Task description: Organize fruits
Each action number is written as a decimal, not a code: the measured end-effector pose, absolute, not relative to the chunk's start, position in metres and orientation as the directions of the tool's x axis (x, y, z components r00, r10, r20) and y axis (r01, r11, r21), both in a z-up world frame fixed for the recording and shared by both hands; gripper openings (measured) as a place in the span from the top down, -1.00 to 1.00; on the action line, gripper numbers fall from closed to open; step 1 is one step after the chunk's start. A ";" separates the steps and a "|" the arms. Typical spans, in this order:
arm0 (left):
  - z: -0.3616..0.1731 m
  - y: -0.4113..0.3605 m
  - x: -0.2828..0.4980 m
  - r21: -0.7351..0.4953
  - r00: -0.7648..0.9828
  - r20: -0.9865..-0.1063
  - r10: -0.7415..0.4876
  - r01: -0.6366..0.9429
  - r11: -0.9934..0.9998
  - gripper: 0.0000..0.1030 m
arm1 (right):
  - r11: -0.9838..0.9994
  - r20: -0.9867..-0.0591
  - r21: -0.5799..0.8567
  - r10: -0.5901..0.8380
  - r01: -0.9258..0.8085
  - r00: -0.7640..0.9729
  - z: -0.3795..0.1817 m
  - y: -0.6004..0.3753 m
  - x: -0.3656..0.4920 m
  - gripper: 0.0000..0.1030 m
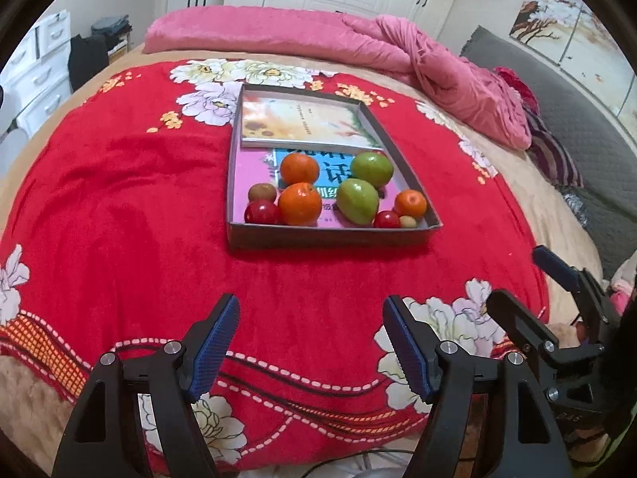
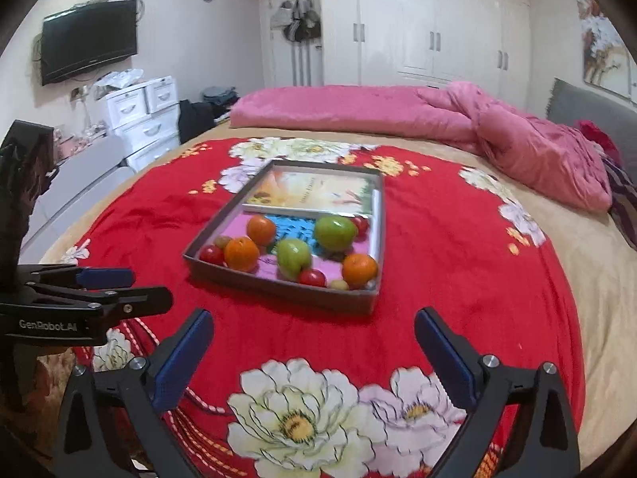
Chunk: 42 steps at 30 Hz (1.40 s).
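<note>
Bedroom setting: a bed carries a red floral blanket (image 1: 119, 207), with a pink quilt (image 1: 358, 47) folded along the far edge. On the blanket lies a shallow grey tray (image 1: 330, 237), holding two books and the fruit. The fruit is grouped at the near end of the tray: three oranges (image 1: 299, 203), two green fruits (image 1: 357, 200), two red fruits (image 1: 260, 212), and two small brownish ones. Left gripper (image 1: 310, 352) hovers over bare blanket short of the tray, fingers released, nothing between them. Right gripper (image 2: 314, 362) likewise hovers just beside it, fingers spread wide and empty.
</note>
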<state>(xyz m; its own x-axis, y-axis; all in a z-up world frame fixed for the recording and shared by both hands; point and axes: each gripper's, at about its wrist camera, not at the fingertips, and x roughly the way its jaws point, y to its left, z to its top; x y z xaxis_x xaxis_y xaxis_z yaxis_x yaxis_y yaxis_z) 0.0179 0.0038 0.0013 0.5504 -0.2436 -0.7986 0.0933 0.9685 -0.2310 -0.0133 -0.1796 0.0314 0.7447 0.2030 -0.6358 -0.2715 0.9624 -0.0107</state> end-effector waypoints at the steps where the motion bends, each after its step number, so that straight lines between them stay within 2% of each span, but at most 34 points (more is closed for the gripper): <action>1: 0.001 0.004 0.018 -0.234 0.550 -0.799 -0.245 0.091 0.968 -0.47 | 0.964 -0.630 -0.018 0.196 -0.267 0.751 0.031 -0.181 -0.016 -0.97; 42: 0.009 -0.002 0.018 -0.204 0.571 -0.786 -0.235 0.119 0.972 -0.47 | 0.968 -0.650 -0.031 0.169 -0.248 0.741 0.025 -0.184 -0.015 -0.97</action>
